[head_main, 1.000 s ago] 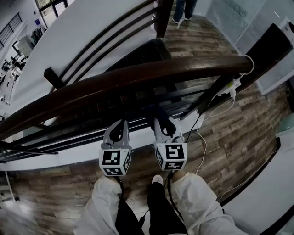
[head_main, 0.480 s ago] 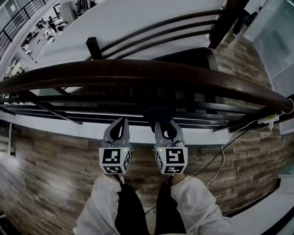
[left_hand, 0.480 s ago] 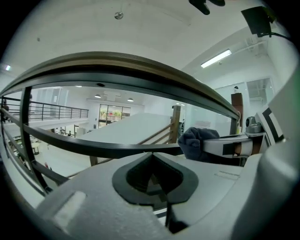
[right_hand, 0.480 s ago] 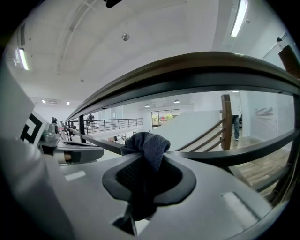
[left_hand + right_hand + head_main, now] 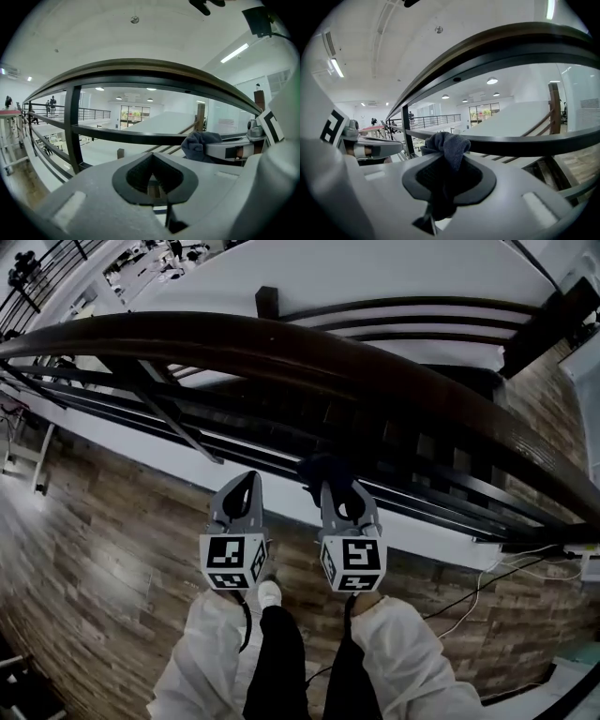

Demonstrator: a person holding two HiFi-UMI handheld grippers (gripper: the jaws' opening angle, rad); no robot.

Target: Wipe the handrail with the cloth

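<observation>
Left gripper (image 5: 241,489) is clenched on nothing, below the dark handrail (image 5: 281,348); just beside it, the right gripper (image 5: 337,491) grasps the bunched grey cloth (image 5: 447,143), held under the handrail, apart from it

No writing, number or brand can be read anywhere.

The only sign-like marks are the black-and-white square markers on the cube (image 5: 232,563) of the left gripper (image 5: 242,487) and on the cube (image 5: 352,564) of the right gripper (image 5: 339,495). They are block patterns, not letters or digits. A slice of one such pattern shows at the right edge of the left gripper view (image 5: 271,126), and another at the left edge of the right gripper view (image 5: 332,126). A pale patch (image 5: 226,125) on the far wall in the left gripper view is too small and blurred to tell whether it carries print.
</observation>
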